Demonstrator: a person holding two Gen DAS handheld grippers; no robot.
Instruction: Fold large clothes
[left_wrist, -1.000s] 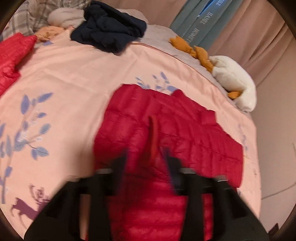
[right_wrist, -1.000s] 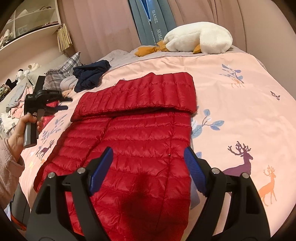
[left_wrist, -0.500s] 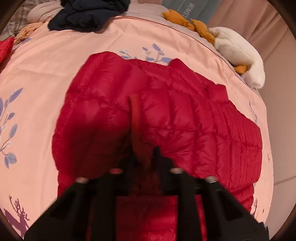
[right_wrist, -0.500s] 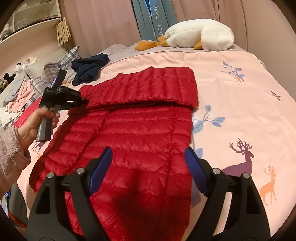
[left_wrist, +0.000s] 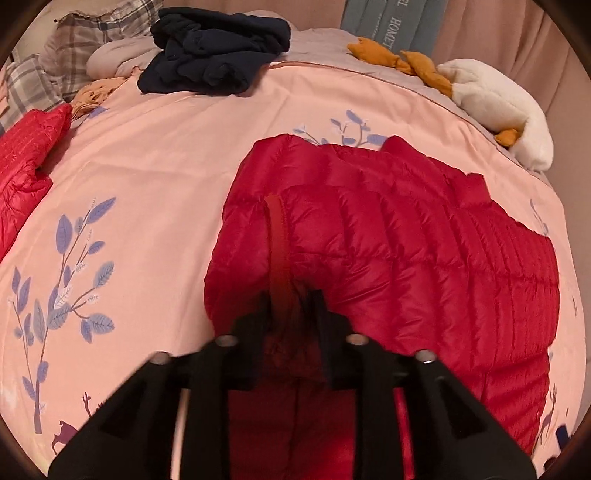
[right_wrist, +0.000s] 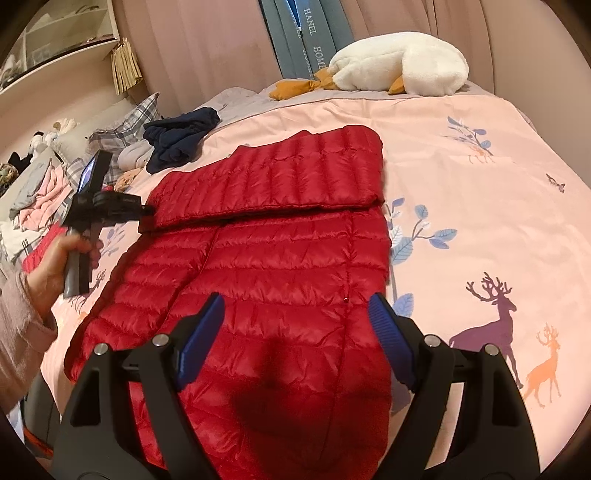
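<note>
A red quilted down jacket (right_wrist: 266, 280) lies flat on the pink bedspread (right_wrist: 480, 184), its far part folded over as a flap (right_wrist: 280, 177). In the left wrist view the jacket (left_wrist: 406, 240) fills the middle. My left gripper (left_wrist: 290, 301) is shut on the jacket's red edge band (left_wrist: 277, 236) at the flap's near-left corner; it also shows in the right wrist view (right_wrist: 144, 210), held in a hand. My right gripper (right_wrist: 295, 325) is open and empty, hovering above the jacket's near half.
A dark navy garment (left_wrist: 214, 48) and plaid pillows (left_wrist: 92, 29) lie at the far left of the bed. A white plush goose (right_wrist: 399, 62) lies at the head. Another red quilted garment (left_wrist: 26, 147) lies at the left edge. Shelves (right_wrist: 55, 48) stand left.
My left gripper came down to the flap's edge and closed on the red band, then drew back a little with it. My right gripper stayed open over the jacket.
</note>
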